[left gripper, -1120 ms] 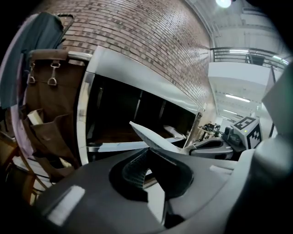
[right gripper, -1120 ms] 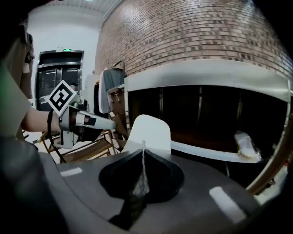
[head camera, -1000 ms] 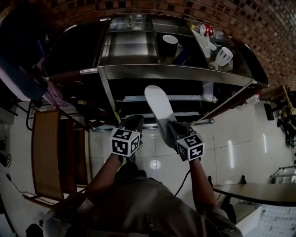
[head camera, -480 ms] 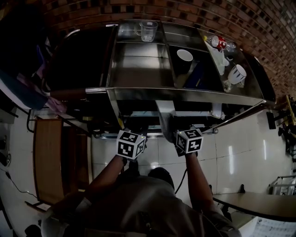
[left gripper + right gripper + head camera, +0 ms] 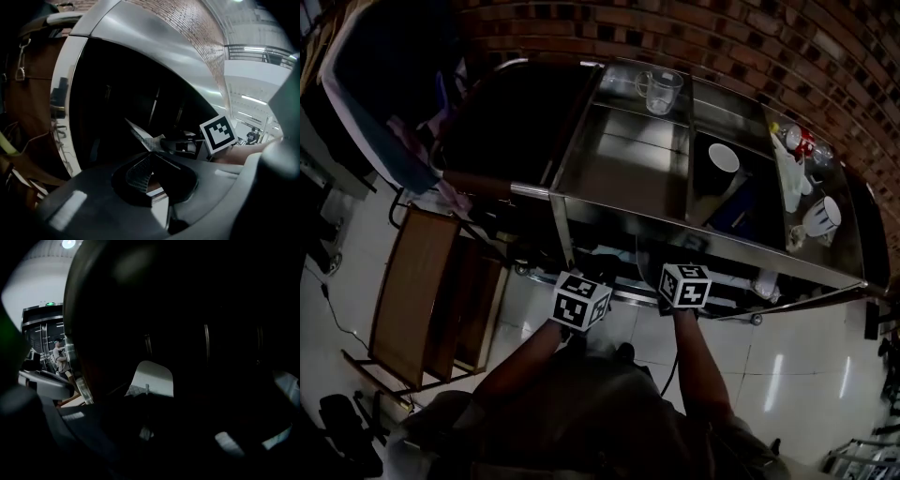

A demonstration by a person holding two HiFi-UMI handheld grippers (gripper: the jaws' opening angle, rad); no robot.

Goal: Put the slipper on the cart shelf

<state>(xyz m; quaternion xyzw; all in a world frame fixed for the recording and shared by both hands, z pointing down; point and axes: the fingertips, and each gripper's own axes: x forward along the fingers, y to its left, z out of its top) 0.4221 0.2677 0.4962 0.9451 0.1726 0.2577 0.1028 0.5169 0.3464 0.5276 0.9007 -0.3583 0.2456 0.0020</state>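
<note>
The white slipper (image 5: 152,378) sticks out forward from my right gripper (image 5: 145,397), which is shut on its near end, inside the dark space under the steel cart's top (image 5: 675,230). From the left gripper view the slipper (image 5: 143,136) appears edge-on, with the right gripper's marker cube (image 5: 218,133) behind it. My left gripper (image 5: 150,157) is shut and holds nothing, just left of the slipper. In the head view only the two marker cubes, left (image 5: 581,300) and right (image 5: 684,284), show at the cart's front edge; the slipper and the lower shelf are hidden.
On the cart's top stand a glass measuring cup (image 5: 661,89), a white cup (image 5: 722,161), a white mug (image 5: 820,217) and small bottles (image 5: 802,141). A wooden rack (image 5: 422,291) stands on the tiled floor to the left. A brick wall is behind the cart.
Both grippers moved forward toward the cart. The slipper, plainly seen a second ago, has gone under the cart's top and out of the head view.
</note>
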